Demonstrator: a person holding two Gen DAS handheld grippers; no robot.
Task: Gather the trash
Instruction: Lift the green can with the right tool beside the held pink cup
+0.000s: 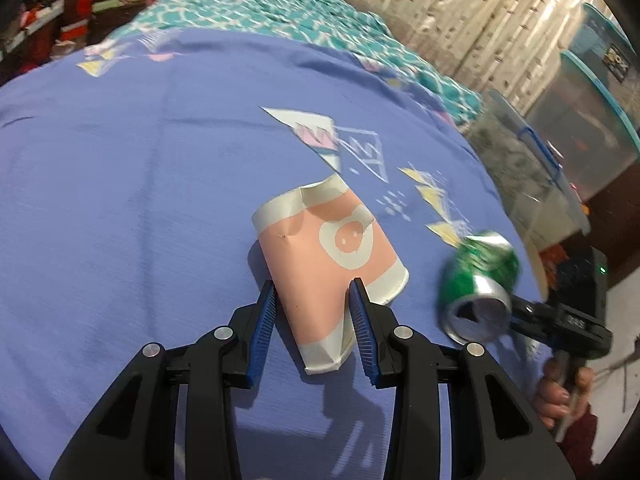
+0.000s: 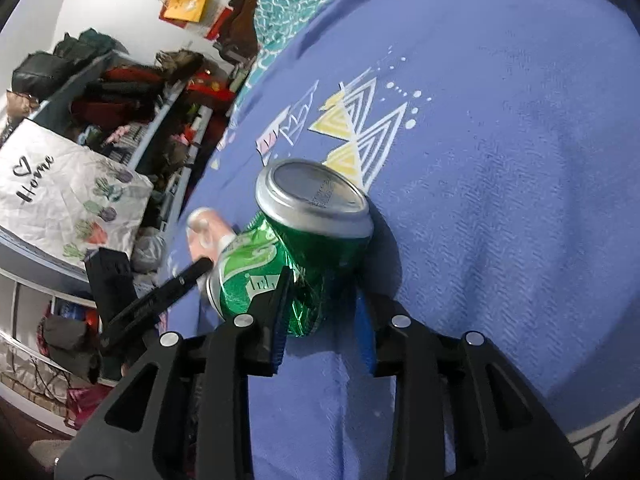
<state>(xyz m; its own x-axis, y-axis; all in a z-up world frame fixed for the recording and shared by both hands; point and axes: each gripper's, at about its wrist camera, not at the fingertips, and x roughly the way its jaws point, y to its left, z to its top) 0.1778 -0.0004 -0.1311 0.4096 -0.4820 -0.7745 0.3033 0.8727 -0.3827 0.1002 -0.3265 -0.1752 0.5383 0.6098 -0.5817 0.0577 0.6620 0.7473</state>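
A crushed pink and white paper cup (image 1: 326,264) lies on the blue bedsheet (image 1: 140,180). My left gripper (image 1: 316,290) straddles its lower half, both blue pads against its sides. A crushed green soda can (image 2: 296,240) lies on the sheet between the pads of my right gripper (image 2: 324,300), which is closed on its body. In the left wrist view the can (image 1: 476,280) is at the right, with the right gripper's fingers (image 1: 532,312) on it. The cup (image 2: 206,232) shows blurred left of the can in the right wrist view.
A teal patterned blanket (image 1: 260,4) lies at the bed's far end. Clear storage bins (image 1: 580,120) stand off the bed's right side by a curtain. Cluttered shelves (image 2: 120,100) and a white "Home" bag (image 2: 68,188) stand beside the bed.
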